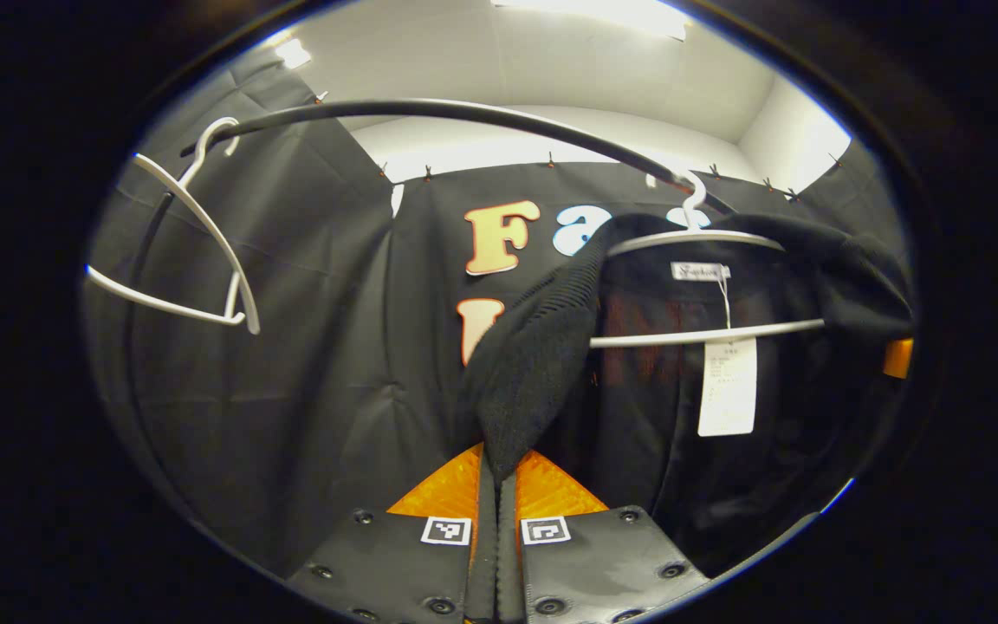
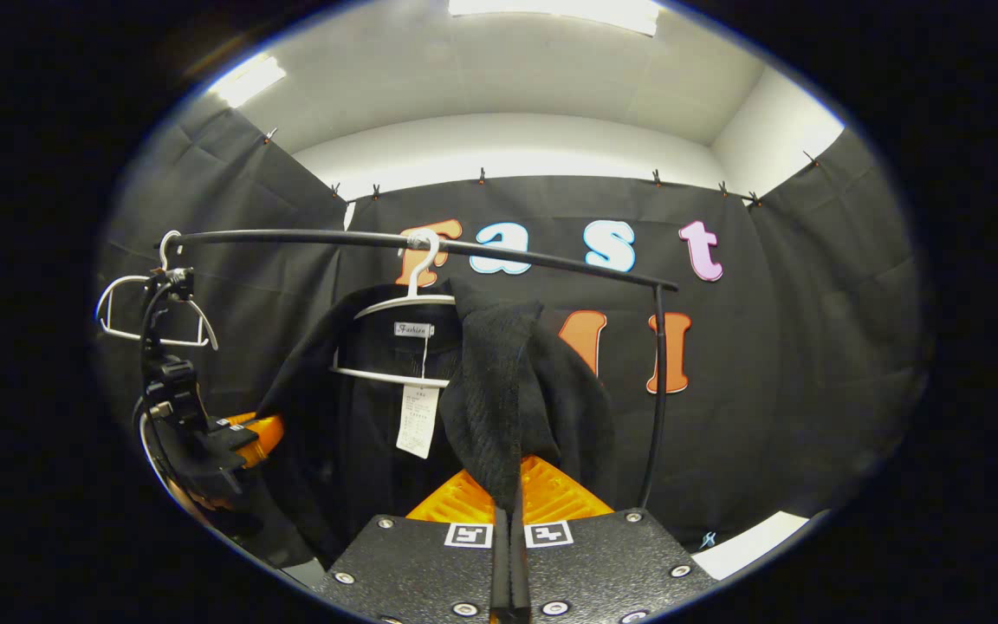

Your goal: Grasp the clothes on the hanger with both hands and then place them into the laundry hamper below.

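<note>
Hanging from a white hanger [image 2: 408, 322] on the black rail [image 2: 430, 243], the black garment [image 2: 512, 390] is pinched at both of its front edges, one by each gripper. In the left gripper view the left gripper [image 1: 497, 472] has its orange fingers closed together on a fold of the knit fabric [image 1: 534, 364], which rises up and to the right toward the hanger's shoulder [image 1: 694, 238]. In the right gripper view the right gripper [image 2: 509, 498] is likewise closed on the opposite front panel, the cloth climbing straight up from its fingertips to the hanger; the other gripper [image 2: 239, 433] shows at the far left of this view, beside the garment's other side. So the garment sits above and between the two grippers, its long axis hanging vertical, with each gripper about equally close to its own edge. An empty hanger [image 1: 196, 251] hangs further along the rail. The hamper cannot be seen here; judging by the task, it lies below, so the coming move likely means lifting the shoulders clear of the hanger before lowering.
</note>
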The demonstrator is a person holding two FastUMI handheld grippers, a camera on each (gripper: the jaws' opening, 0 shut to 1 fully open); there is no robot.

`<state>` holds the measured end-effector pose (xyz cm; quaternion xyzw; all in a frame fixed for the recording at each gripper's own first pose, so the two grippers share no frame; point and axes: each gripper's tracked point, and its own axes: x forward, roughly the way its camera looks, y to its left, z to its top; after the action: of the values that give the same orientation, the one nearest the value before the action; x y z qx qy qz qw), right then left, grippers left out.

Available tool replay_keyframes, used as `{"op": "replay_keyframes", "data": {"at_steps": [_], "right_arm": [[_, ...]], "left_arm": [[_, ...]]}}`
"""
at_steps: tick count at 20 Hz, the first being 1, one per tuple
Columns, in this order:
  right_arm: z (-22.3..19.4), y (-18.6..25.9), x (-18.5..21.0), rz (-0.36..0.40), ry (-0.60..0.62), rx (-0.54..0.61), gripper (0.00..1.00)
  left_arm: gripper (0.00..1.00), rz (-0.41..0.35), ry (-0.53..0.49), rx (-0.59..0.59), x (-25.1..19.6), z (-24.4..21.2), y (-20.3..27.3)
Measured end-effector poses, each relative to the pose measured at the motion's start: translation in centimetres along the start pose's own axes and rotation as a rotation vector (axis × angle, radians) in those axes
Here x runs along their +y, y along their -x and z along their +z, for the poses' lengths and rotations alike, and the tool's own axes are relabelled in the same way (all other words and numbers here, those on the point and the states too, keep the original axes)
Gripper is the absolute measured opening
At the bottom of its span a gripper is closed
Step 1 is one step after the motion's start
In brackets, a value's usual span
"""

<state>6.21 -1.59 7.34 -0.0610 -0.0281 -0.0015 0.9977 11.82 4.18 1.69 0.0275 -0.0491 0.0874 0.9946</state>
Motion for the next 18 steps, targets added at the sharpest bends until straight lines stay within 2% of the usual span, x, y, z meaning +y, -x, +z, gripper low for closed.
{"op": "replay_keyframes", "data": {"at_steps": [3,4,5,9,12,13,14,17,18], "right_arm": [[3.0,0.3,-1.4,-0.025,0.030,-0.048,0.00],[3.8,0.1,-2.1,-0.034,0.043,-0.061,0.07],[4.9,0.1,-2.8,-0.047,0.060,-0.077,0.00],[9.1,-1.2,-6.8,-0.116,0.126,-0.118,0.00],[11.9,-2.9,-10.3,-0.170,0.145,-0.158,0.00],[12.8,-3.5,-11.2,-0.183,0.164,-0.165,0.07],[13.3,-4.5,-12.1,-0.194,0.191,-0.171,0.00],[13.7,-8.0,-13.7,-0.218,0.271,-0.150,0.00],[13.5,-9.1,-14.1,-0.222,0.281,-0.140,0.00]], "left_arm": [[0.07,0.033,0.009,-0.028,1.4,2.4,0.7],[0.07,0.031,0.013,-0.038,1.5,3.0,0.8],[0.07,0.029,0.013,-0.048,1.8,3.7,1.0],[0.07,0.032,-0.002,-0.074,2.1,5.4,0.9],[0.07,0.020,0.012,-0.057,2.7,5.4,1.1],[0.07,0.015,0.013,-0.047,2.7,5.1,1.0],[0.07,0.009,0.011,-0.036,2.7,4.8,0.9],[0.05,-0.008,0.015,-0.015,2.1,4.1,1.0],[0.07,-0.014,0.022,-0.011,1.9,3.9,1.0]]}}
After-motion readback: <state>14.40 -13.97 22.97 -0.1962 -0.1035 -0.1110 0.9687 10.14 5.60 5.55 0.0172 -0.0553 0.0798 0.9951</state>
